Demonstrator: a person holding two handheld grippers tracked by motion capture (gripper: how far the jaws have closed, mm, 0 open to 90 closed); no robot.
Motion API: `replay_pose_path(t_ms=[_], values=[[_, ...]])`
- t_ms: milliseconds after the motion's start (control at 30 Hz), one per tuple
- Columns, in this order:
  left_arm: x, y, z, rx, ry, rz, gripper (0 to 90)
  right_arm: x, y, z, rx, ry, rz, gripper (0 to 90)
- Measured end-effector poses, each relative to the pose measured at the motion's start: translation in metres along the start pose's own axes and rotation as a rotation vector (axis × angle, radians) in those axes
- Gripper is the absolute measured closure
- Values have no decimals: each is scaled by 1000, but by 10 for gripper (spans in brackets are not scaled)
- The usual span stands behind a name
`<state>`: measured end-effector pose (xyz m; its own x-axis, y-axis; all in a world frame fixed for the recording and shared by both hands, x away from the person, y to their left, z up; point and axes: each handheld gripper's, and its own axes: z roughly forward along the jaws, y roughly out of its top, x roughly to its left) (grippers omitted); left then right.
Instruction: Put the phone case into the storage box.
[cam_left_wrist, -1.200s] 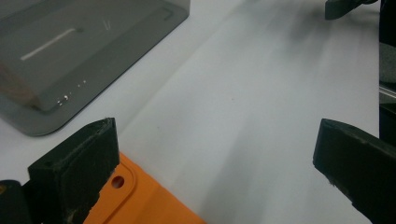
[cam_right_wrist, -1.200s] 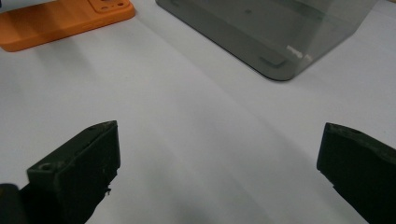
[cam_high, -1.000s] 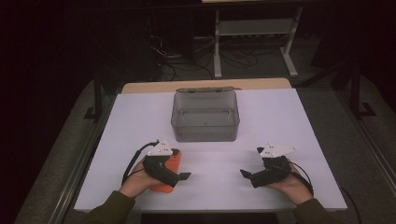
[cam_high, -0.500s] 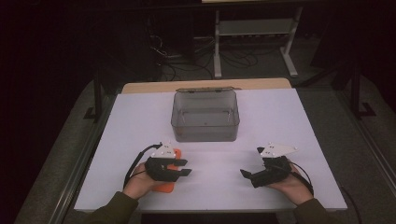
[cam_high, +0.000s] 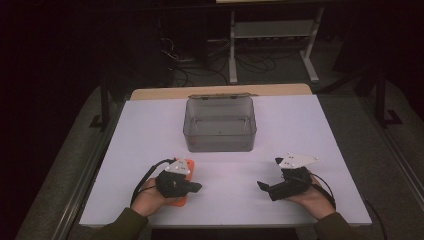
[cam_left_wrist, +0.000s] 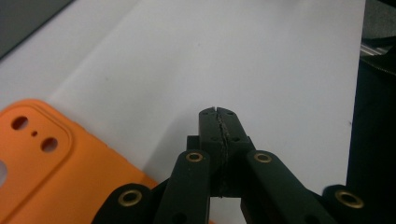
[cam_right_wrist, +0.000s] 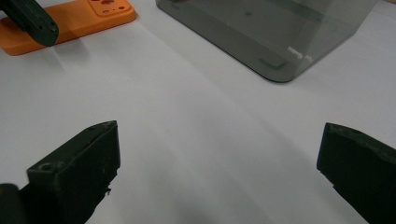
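Observation:
An orange phone case (cam_high: 175, 202) (cam_left_wrist: 46, 172) lies flat on the white table (cam_high: 150, 130), partly under my left gripper. My left gripper (cam_high: 198, 187) (cam_left_wrist: 218, 115) points right across the table. Its jaws have just been closing and now meet pad to pad with nothing between them, the case lying beside them. My right gripper (cam_high: 260, 185) (cam_right_wrist: 219, 158) rests near the front right, pointing left, its jaws wide open over bare table. In the right gripper view the left gripper (cam_right_wrist: 30, 21) lies across the case (cam_right_wrist: 79, 18).
A clear grey plastic box (cam_high: 220, 134) (cam_right_wrist: 280, 32) stands open and empty at the table's middle, beyond both grippers. A wooden strip (cam_high: 220, 92) borders the table's far edge. Beyond it the dark floor holds cables and a white stand (cam_high: 270, 35).
The left gripper's jaws have gone from open to shut together, with the hand shifting slightly. The right gripper has stayed put.

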<state>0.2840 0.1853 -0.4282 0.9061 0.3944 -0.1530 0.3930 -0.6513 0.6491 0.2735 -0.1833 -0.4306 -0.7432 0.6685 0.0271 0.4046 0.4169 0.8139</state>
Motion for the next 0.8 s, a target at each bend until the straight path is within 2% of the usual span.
replay_pose_path(t_ms=[200, 333, 800], values=[[-4, -6, 2, 31, 0, -7, 895, 0, 0, 0, -1, 2, 2, 0], [-6, -9, 3, 68, 16, 2, 895, 0, 0, 1, -1, 1, 1, 0], [-4, -16, -4, 82, 28, -26, 896, 0, 0, 0, -2, 0, 3, 0]])
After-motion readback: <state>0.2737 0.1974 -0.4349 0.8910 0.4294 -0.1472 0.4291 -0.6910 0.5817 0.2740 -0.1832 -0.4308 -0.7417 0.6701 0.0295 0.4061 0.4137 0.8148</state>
